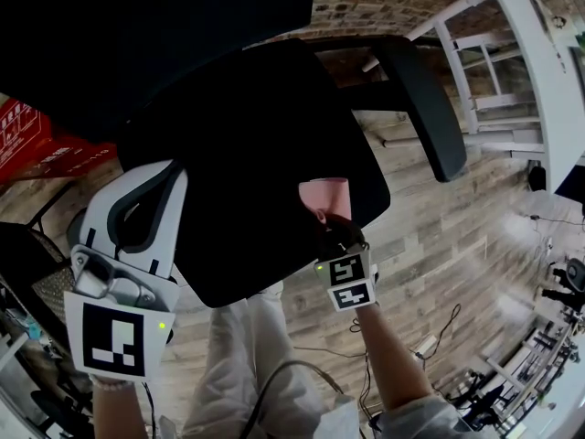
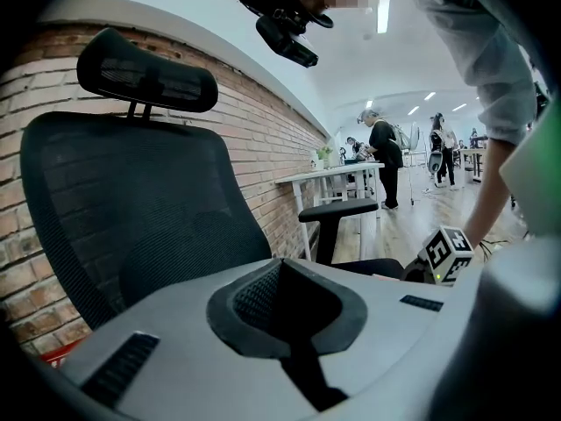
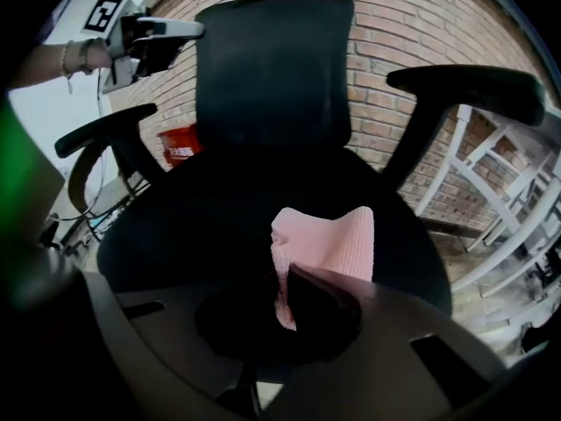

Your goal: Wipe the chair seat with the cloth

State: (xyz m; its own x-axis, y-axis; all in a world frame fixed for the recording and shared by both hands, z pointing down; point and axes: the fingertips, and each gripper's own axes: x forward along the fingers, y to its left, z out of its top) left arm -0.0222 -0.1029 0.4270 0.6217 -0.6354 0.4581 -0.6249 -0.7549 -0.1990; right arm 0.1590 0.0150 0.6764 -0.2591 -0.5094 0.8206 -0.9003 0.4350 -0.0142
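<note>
Brick wall (image 3: 412,24) and wood floor (image 1: 439,245) surround the black chair seat (image 1: 256,144) below us. Our right tongs (image 1: 327,219) are clamped on an edge of the pink cloth (image 1: 324,193), which lies on the seat near its front edge. Our left tongs (image 1: 175,170) are closed on nothing, raised above the armrest (image 3: 105,130) on that side.

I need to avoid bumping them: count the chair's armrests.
2, both in the right gripper view: one armrest at the seat's right edge, the other armrest at its left.
</note>
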